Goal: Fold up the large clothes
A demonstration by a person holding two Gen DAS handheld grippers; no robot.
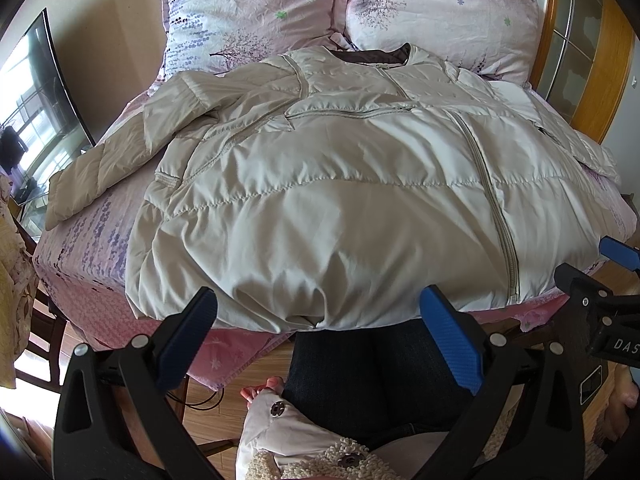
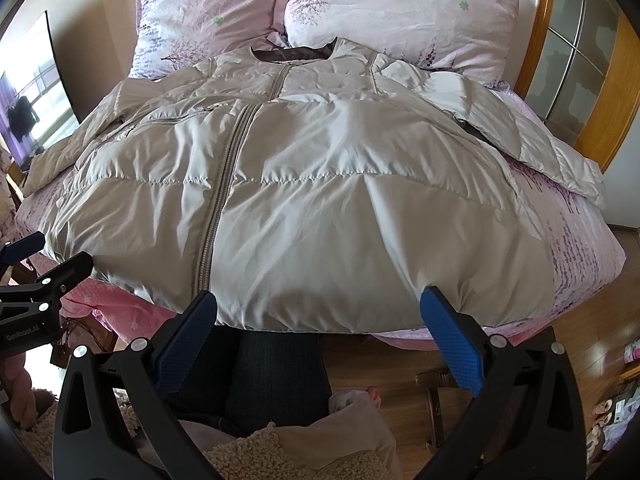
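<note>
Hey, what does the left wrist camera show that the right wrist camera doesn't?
Only the left wrist view shows the jacket's left sleeve fully, lying out to the bed's edge, and a snap button on the person's clothing.

Only the right wrist view shows the jacket's right sleeve spread across the sheet, and clutter on the floor.

Both show the beige puffer jacket zipped, front up on the bed, two pillows, and both grippers open, left gripper and right gripper, short of the hem.

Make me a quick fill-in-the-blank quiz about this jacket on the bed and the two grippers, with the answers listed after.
1. The beige jacket lies spread on the ____.
2. Its front zipper is ____.
3. The left gripper and right gripper both have their jaws ____.
4. Beyond the collar lie two pink ____.

Answers: bed; closed; open; pillows
</note>
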